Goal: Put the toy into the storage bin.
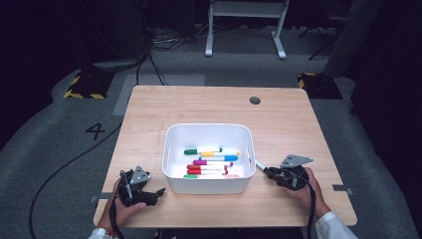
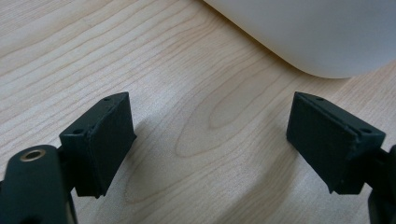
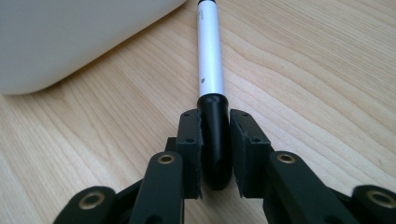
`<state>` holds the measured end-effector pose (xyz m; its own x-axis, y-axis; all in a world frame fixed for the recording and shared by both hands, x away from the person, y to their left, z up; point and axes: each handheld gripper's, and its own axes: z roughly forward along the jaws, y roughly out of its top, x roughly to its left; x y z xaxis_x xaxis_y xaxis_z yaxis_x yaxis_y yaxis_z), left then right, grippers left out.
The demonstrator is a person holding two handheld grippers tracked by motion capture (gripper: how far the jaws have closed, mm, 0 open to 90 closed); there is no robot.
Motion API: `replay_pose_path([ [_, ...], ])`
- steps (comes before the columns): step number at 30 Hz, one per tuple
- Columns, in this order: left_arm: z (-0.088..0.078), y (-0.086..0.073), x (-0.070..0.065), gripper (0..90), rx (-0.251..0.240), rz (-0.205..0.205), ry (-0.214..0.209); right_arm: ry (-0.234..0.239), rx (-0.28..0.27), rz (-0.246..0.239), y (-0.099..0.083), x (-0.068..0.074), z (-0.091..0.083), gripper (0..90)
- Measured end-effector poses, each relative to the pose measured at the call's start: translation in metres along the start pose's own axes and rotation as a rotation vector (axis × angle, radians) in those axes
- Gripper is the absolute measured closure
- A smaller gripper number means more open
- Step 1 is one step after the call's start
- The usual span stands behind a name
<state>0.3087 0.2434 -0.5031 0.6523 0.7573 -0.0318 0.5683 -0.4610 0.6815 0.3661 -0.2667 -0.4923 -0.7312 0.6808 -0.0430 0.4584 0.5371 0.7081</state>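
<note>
Marker [image 3: 209, 60]: its black cap end is clamped between the pads of the right hand-held gripper [image 3: 215, 147], with the white barrel running straight out ahead of the jaws, low over the bench [image 3: 303, 70]. In the high view the right hand-held gripper [image 1: 272, 174] sits just right of the bin [image 1: 208, 186], and the marker [image 1: 260, 165] tip points at the bin's near right corner. The left hand-held gripper [image 2: 210, 140] rests on the bench with jaws wide and nothing between them; the bin wall [image 2: 317, 32] lies just ahead of it.

Risk assessment: the grip is at the far cap end, so the long barrel can pivot or droop in the pads. If the marker is swung toward the bin without enough lift, its tip is likely to strike the wall, twisting the marker loose or shoving the bin.
</note>
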Motion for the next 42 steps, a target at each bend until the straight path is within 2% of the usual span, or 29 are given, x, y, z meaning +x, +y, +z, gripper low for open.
replay_pose_path([
  [4,0.0,0.0,0.0,15.1,0.001,0.001,0.001,0.008,-0.003,-0.001,-0.002,-0.004,-0.003,75.1],
  [11,0.0,0.0,0.0,15.1,0.0,-0.001,0.002,-0.006,-0.073,0.012,0.001,-0.012,-0.022,75.2],
  [12,0.0,0.0,0.0,15.0,0.002,0.0,0.001,-0.011,-0.101,0.019,0.003,-0.014,-0.03,75.2],
  [13,0.0,0.0,0.0,15.0,0.002,0.0,0.001,-0.011,-0.101,0.019,0.003,-0.014,-0.03,75.2],
  [14,0.0,0.0,-0.001,15.0,-0.001,-0.004,0.001,-0.008,-0.132,0.013,0.006,-0.015,-0.038,75.2],
  [16,0.0,0.0,-0.001,15.1,0.0,-0.003,0.002,-0.01,-0.145,0.015,0.008,-0.014,-0.041,75.2],
  [18,0.0,0.0,-0.001,15.1,-0.002,0.0,0.012,-0.014,-0.185,0.001,0.016,-0.013,-0.052,75.2],
  [20,0.0,0.0,-0.001,15.1,-0.002,0.0,0.013,-0.015,-0.244,-0.014,0.03,-0.011,-0.068,75.2],
  [23,0.0,0.0,-0.001,15.1,-0.001,-0.002,0.011,-0.011,-0.274,-0.023,0.039,-0.009,-0.077,75.1],
  [27,0.0,0.0,0.0,15.1,-0.001,-0.001,0.004,0.004,-0.311,-0.064,0.061,-0.005,-0.09,75.1],
  [28,0.0,0.0,-0.001,15.1,-0.002,-0.002,0.011,0.011,-0.314,-0.07,0.067,-0.004,-0.093,75.1],
  [29,0.0,0.0,0.0,15.1,-0.001,-0.001,0.005,0.012,-0.312,-0.096,0.073,-0.005,-0.096,75.1],
  [30,0.0,0.0,0.0,15.1,-0.001,-0.003,0.004,0.027,-0.32,-0.094,0.079,-0.002,-0.097,75.1],
  [31,0.0,0.0,0.0,15.1,-0.001,-0.002,0.004,0.03,-0.32,-0.118,0.085,-0.002,-0.099,75.1],
  [33,0.0,0.0,0.0,15.1,0.0,-0.002,0.003,0.05,-0.31,-0.125,0.096,0.005,-0.1,75.1],
  [34,0.0,0.0,0.0,15.1,0.001,-0.002,0.001,0.074,-0.311,-0.166,0.107,0.011,-0.098,75.2],
  [37,0.0,0.0,0.0,15.1,0.0,-0.002,0.003,0.093,-0.303,-0.189,0.116,0.017,-0.095,75.1],
  [38,0.0,0.0,0.0,15.1,0.0,-0.002,0.001,0.125,-0.288,-0.218,0.127,0.027,-0.089,75.1],
  [39,0.0,0.0,0.0,15.1,0.0,-0.002,0.001,0.137,-0.283,-0.227,0.131,0.03,-0.087,75.1],
  [40,0.0,0.0,0.0,15.1,0.0,-0.002,0.002,0.151,-0.281,-0.269,0.138,0.035,-0.081,75.1],
  [41,0.0,0.0,0.0,15.1,0.0,-0.002,0.001,0.151,-0.281,-0.269,0.138,0.035,-0.081,75.1],
  [42,0.0,0.0,0.0,15.1,0.0,-0.002,0.003,0.172,-0.267,-0.28,0.142,0.04,-0.077,75.1],
])
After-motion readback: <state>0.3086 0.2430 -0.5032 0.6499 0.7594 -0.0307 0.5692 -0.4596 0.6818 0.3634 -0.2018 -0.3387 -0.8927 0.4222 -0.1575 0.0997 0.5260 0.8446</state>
